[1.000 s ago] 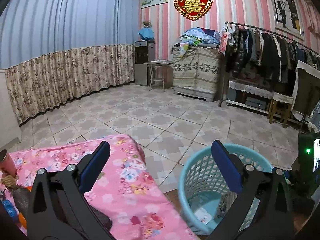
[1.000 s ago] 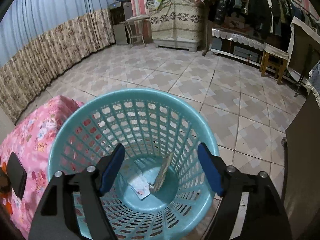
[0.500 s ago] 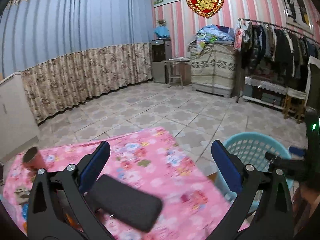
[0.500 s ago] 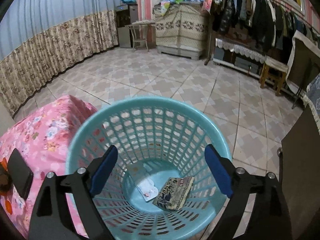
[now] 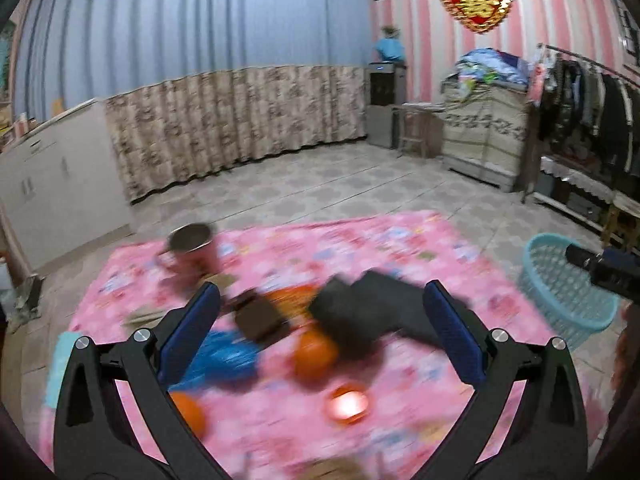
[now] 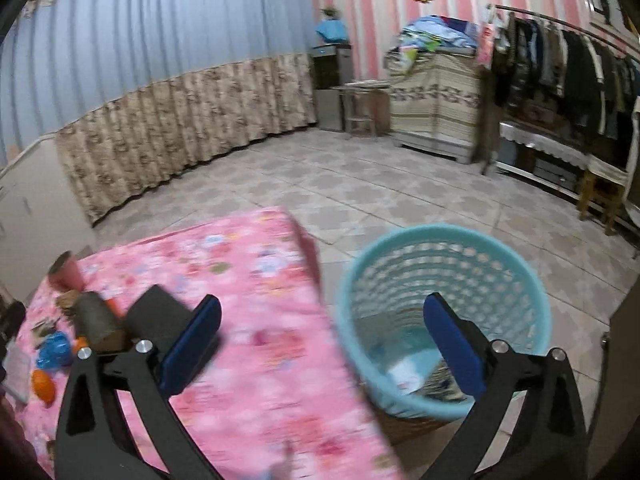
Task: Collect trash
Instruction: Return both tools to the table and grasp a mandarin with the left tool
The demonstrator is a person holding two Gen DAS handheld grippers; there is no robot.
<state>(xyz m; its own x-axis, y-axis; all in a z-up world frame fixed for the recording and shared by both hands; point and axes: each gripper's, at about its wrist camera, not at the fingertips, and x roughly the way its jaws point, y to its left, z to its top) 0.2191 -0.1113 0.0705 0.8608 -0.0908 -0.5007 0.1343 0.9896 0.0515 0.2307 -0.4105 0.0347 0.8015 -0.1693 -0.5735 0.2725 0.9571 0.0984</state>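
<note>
Two gripper views of a table draped in a pink flowered cloth [image 5: 400, 248], soft and smooth, with a tiled floor beyond it. Right of the table, on the floor, stands a round turquoise plastic basket [image 6: 448, 264] with lattice walls; pale paper and a dark patterned packet lie at its bottom. The right gripper [image 6: 320, 344] straddles the table's right edge, its jaws wide with nothing between them, having just been opening. The left gripper [image 5: 320, 332], jaws likewise wide and empty, points at the clutter near the table's middle. Items there, blurred, include a flat black rectangular slab [image 5: 384, 312], a brown wallet-like block [image 5: 260, 316], a red metal mug [image 5: 192, 252] at the far left, a crumpled blue wrapper [image 5: 224, 356], and round orange fruits [image 5: 316, 356]. Judged step: one drop into the basket is finished and the next piece is being sought. The next move calls for telling trash, likely the wrapper, from keepsakes, then closing on thin, crinkly material without nudging the fruit.
</note>
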